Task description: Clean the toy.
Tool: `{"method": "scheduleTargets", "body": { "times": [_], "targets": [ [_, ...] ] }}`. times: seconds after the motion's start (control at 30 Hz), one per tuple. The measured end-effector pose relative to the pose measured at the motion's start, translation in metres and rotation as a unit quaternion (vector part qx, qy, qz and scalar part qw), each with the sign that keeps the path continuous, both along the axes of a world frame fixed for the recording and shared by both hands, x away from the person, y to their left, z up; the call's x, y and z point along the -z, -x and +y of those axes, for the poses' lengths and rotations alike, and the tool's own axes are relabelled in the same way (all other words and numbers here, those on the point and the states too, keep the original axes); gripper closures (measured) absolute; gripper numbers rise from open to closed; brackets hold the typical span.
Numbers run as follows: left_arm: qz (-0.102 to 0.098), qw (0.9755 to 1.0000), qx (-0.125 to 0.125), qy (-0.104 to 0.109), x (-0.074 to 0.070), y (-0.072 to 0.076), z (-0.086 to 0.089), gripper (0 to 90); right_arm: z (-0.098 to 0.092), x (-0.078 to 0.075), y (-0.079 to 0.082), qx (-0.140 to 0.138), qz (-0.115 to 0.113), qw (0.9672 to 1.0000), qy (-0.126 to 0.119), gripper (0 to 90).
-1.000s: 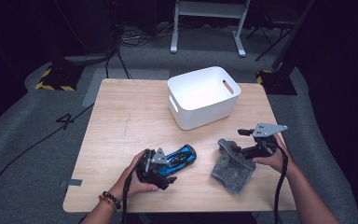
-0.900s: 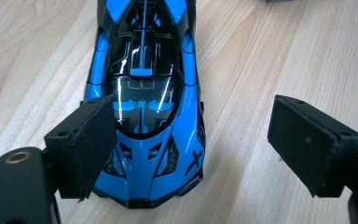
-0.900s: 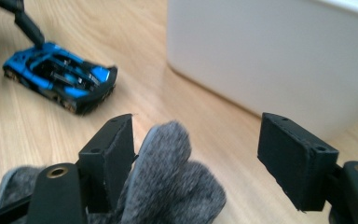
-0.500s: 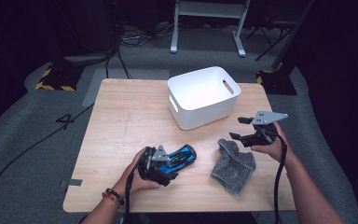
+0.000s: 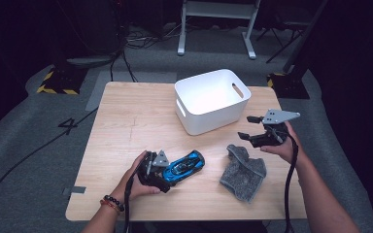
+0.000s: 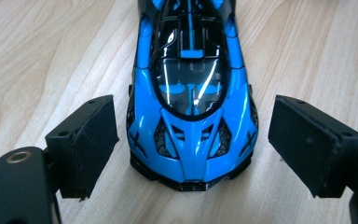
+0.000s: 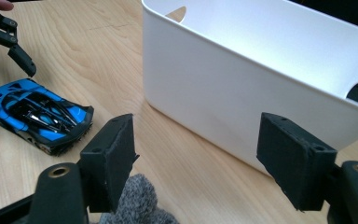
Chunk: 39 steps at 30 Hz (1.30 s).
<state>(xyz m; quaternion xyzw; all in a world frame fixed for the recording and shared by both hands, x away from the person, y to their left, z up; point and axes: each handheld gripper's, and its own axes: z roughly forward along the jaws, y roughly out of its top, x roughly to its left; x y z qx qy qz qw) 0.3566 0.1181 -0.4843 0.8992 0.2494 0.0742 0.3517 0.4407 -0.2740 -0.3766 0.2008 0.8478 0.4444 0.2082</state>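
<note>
Wooden table (image 5: 126, 126) carries everything, light grain, bare on its left half. White plastic bin (image 5: 212, 99) sits upright ahead of the right gripper (image 5: 246, 127), its near wall just past the pads in the right gripper view, cut-out handles in the end walls, nothing visible inside. Grey knit cloth (image 5: 244, 171) lies crumpled on the wood below and behind the right gripper's fingertips; in the right gripper view one fuzzy edge shows under the left-hand pad (image 7: 113, 156), not touching it. Blue and black toy car (image 5: 185, 164) lies flat on its wheels on the table, one end set between the fingers (image 6: 89, 140) of the left gripper (image 5: 175, 168). Left gripper view: both pads flank that end of the car with a visible gap of wood on each side, so the jaws stand released around it, no grasp. Car body runs straight away from the fingertips, along the jaw axis. Right gripper held in the air by the person's right hand (image 5: 280, 143), jaws spread wide, nothing between the pads, aimed at the bin wall. Car is well off to the far side of the right fingers, cloth between them. Left hand (image 5: 138, 180) rests low on the table edge side, wrapped round the gripper body.
</note>
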Motion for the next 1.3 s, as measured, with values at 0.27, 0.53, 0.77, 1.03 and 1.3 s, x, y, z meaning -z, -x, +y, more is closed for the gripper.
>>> {"method": "scheduleTargets", "body": {
  "times": [0.27, 0.53, 0.77, 1.03, 1.3],
  "targets": [
    [0.017, 0.9997, 0.014, -0.015, 0.008, -0.006, -0.009, 16.1, 0.016, -0.014, -0.011, -0.008, -0.011, 0.9999, 0.010, 27.8],
    [0.021, 0.9995, 0.018, -0.017, 0.011, -0.010, -0.015, 16.2, 0.026, -0.019, -0.029, -0.006, -0.009, 0.9999, 0.008, 28.0],
    [0.022, 0.9996, 0.014, -0.014, 0.012, -0.011, -0.014, 16.6, 0.032, -0.022, -0.041, 0.000, -0.007, 0.9999, 0.014, 27.9],
    [0.011, 0.9998, 0.009, -0.016, 0.014, -0.011, -0.013, 15.5, 0.045, -0.019, -0.051, -0.006, -0.004, 0.9995, 0.029, 28.9],
    [-0.004, 0.9998, 0.005, -0.017, 0.016, -0.011, -0.012, 14.1, 0.061, -0.014, -0.060, -0.017, 0.012, 0.9990, 0.039, 28.8]
  ]
}}
